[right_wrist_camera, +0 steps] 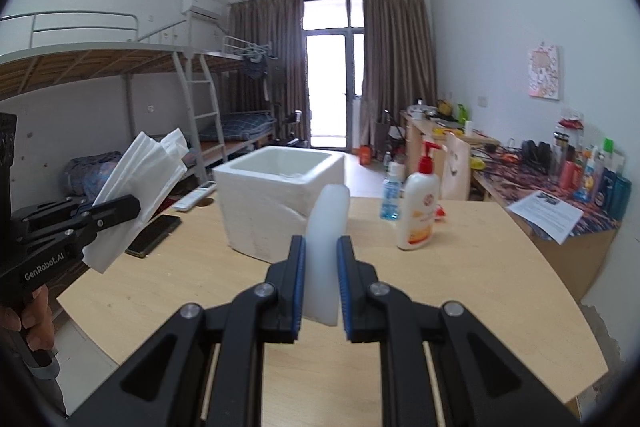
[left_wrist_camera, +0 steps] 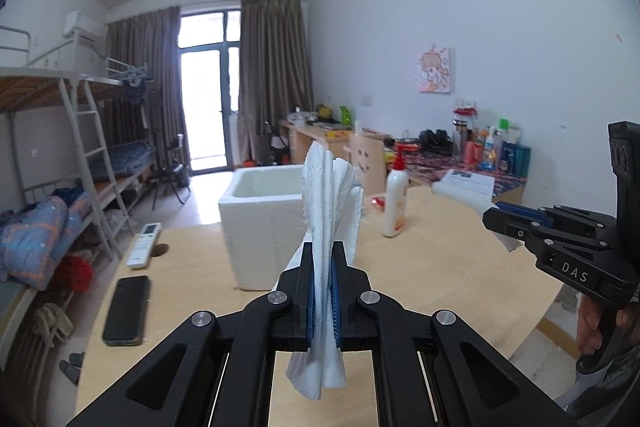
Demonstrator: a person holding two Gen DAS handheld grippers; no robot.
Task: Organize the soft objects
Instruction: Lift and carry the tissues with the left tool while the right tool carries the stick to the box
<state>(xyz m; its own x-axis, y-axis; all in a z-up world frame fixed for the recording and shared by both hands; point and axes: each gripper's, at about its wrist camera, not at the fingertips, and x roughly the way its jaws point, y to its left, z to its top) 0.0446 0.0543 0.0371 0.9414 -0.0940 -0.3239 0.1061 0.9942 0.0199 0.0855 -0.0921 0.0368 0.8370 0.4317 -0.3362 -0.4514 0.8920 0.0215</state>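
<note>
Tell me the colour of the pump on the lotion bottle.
Red pump on the white lotion bottle, clearest in the right wrist view.

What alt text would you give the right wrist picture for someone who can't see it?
The right gripper clamps a white foam piece above a wooden table, facing a white foam box. At left, the left gripper grips white tissue.

Printed sheet (right_wrist_camera: pixel 547 214) (text illegible)

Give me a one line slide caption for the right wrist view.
Right tool clamps a white foam piece before the foam box, while the left tool holds paper towels.
</note>
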